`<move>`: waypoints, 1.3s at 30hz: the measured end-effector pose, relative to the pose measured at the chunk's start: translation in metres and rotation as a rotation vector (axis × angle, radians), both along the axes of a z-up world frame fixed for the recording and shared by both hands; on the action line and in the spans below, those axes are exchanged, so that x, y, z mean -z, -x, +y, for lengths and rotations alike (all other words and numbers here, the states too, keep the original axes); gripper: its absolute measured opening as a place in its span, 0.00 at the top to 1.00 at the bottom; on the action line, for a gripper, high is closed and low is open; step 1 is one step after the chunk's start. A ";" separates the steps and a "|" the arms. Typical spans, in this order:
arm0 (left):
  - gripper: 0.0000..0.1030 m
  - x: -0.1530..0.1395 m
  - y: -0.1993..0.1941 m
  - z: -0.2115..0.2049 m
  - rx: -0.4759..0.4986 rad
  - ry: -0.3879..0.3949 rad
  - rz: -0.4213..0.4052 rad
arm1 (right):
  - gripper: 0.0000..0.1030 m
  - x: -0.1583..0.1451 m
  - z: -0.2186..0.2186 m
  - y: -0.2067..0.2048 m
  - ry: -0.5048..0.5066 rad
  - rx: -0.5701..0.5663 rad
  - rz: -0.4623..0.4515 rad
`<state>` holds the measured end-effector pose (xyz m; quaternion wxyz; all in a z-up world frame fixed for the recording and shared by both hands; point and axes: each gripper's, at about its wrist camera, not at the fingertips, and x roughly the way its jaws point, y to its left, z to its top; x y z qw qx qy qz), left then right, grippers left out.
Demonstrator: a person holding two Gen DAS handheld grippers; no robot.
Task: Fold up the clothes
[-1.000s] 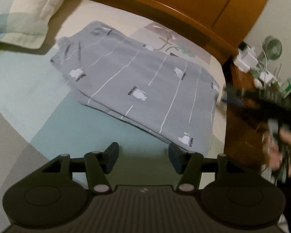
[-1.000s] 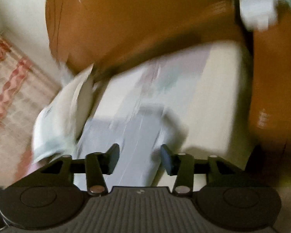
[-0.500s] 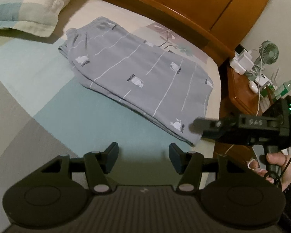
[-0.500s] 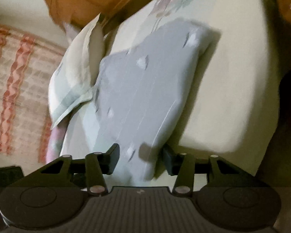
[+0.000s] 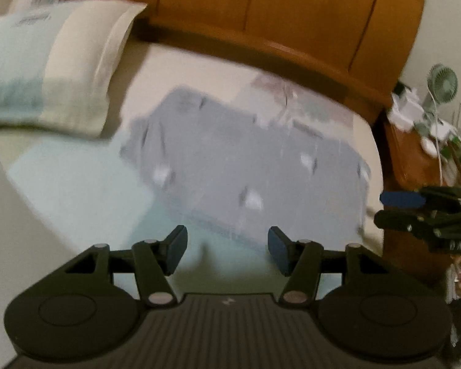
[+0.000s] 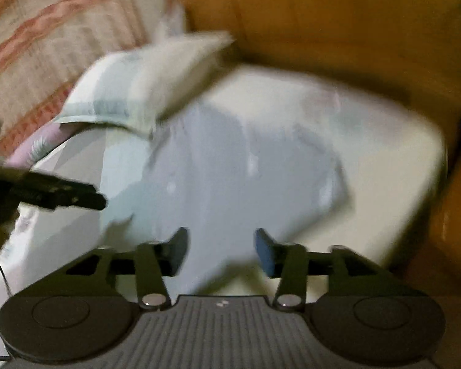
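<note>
Both wrist views, blurred by motion. The folded grey garment (image 5: 249,166) lay flat on the bed (image 5: 76,190), near the wooden headboard (image 5: 261,15) and just beside the pillow (image 5: 46,70). Your left tool (image 5: 227,250) hovered over the near edge of the bed with its jaws spread and nothing between them. Your right tool (image 6: 221,250) was above the garment's near end; its jaws had just been opening and stood spread, the pads clear of the cloth. At the bed's right side stood a nightstand (image 5: 415,153) carrying a small fan (image 5: 442,83)
</note>
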<state>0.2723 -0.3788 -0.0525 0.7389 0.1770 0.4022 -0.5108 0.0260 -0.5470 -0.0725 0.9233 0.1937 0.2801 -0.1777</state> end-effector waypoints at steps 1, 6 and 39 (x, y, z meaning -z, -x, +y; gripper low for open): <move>0.43 0.000 -0.005 -0.013 0.010 0.013 -0.008 | 0.39 0.001 -0.009 -0.008 0.040 0.000 -0.007; 0.43 0.030 -0.027 -0.068 0.015 0.032 -0.032 | 0.39 0.034 -0.057 -0.041 0.043 -0.023 0.008; 0.34 0.036 -0.066 -0.009 -0.113 -0.045 -0.086 | 0.07 0.044 -0.055 -0.224 0.127 -0.469 0.170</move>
